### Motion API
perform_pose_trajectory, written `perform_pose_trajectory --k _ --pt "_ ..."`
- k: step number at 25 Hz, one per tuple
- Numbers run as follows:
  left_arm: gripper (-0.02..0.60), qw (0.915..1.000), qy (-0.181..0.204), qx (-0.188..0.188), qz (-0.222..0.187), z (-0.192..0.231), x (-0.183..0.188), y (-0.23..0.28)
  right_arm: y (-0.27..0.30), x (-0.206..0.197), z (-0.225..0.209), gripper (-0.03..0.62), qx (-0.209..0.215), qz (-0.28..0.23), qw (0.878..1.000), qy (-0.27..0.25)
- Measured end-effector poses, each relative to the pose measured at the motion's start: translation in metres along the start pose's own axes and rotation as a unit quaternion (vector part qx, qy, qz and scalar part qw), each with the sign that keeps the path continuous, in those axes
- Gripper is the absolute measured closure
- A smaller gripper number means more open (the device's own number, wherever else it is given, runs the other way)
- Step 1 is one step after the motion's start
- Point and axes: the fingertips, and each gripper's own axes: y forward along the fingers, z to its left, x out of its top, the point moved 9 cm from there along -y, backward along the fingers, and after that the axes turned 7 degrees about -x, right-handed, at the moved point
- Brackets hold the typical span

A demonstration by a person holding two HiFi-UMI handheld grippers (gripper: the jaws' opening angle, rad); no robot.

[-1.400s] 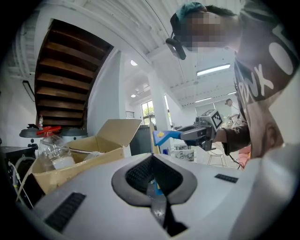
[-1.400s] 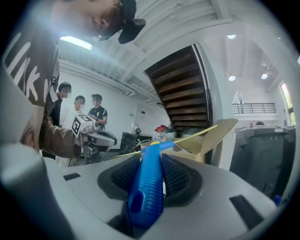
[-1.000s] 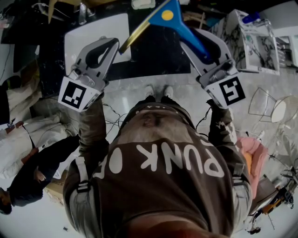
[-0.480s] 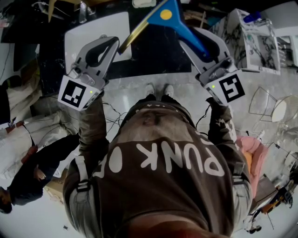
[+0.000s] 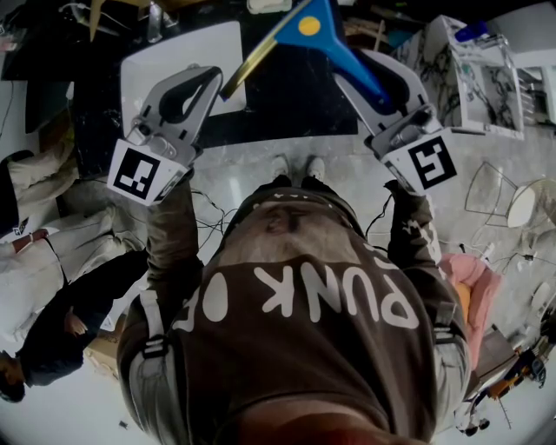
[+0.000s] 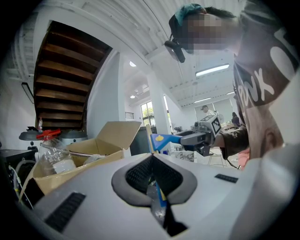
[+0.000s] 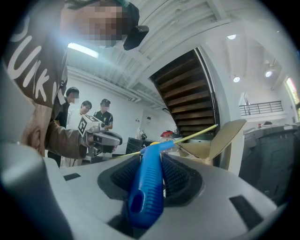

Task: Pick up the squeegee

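Observation:
The squeegee [image 5: 311, 26] is blue with a yellow dot on its head and a thin yellow blade. My right gripper [image 5: 360, 78] is shut on its ribbed blue handle [image 7: 147, 187] and holds it level in the air, with the head pointing away over the dark table. From the left gripper view the squeegee [image 6: 161, 139] shows off to the side in that right gripper [image 6: 201, 136]. My left gripper [image 5: 208, 83] hangs at the same height, apart from the squeegee. Its pads [image 6: 140, 173] meet at the tips with nothing held.
A dark table [image 5: 287, 96] with a white panel [image 5: 174, 61] lies below. An open cardboard box [image 6: 93, 150] and a red-capped plastic bottle [image 6: 51, 154] stand ahead, below a wooden staircase [image 6: 65, 84]. Several people [image 7: 86, 112] stand at the left. A wire chair [image 5: 495, 191] is at the right.

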Motion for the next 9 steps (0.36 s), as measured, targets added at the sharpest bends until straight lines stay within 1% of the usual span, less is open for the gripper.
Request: perform_pose_trajectory --k 9 --pt "0.578 1.0000 0.000 -0.001 0.002 0.0012 -0.0018 0.0018 0.0010 -0.0020 -0.0004 0.441 0.000 0.002 1.000 -0.002"
